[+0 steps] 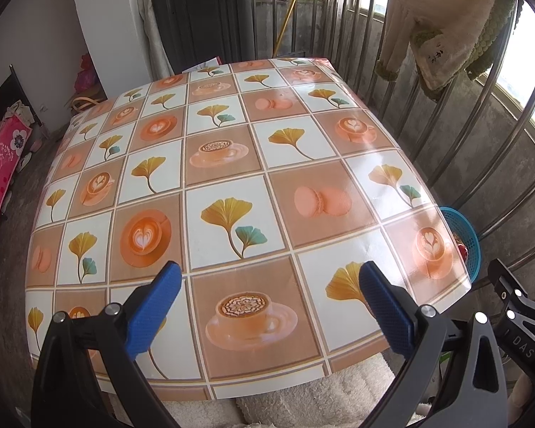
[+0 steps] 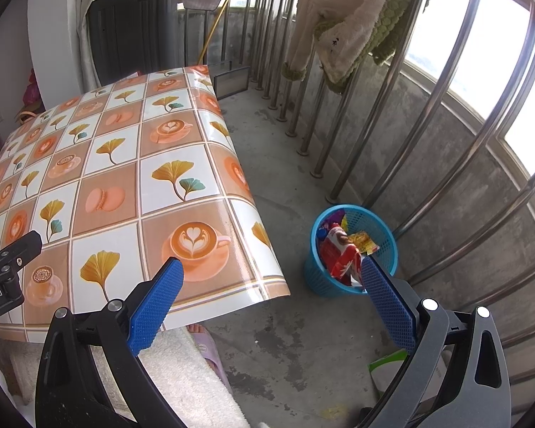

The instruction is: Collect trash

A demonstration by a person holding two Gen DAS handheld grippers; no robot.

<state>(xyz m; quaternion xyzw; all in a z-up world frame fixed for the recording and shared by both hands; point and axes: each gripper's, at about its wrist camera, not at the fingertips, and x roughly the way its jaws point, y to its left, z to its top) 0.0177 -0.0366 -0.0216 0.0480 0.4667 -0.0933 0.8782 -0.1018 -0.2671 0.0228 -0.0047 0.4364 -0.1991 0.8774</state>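
Left gripper [image 1: 269, 303]: fingers apart, empty, above the near edge of the table [image 1: 232, 164]. Right gripper [image 2: 271, 299]: fingers apart, empty, over the floor [image 2: 285, 339] between the table's corner and the bin [image 2: 381, 228]. Bin: blue mesh, on the concrete floor beside the table, near the railing [image 2: 339, 157]. Trash [image 2: 342, 253]: red, white and yellow wrappers, inside the bin. Table: covered with a glossy leaf-and-coffee cloth. Garment [image 2: 342, 35]: cream and green, hung above the railing.

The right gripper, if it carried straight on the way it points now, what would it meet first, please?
Probably the bare concrete floor between the table and the blue basket. The right gripper is open and empty; depth is uncertain.
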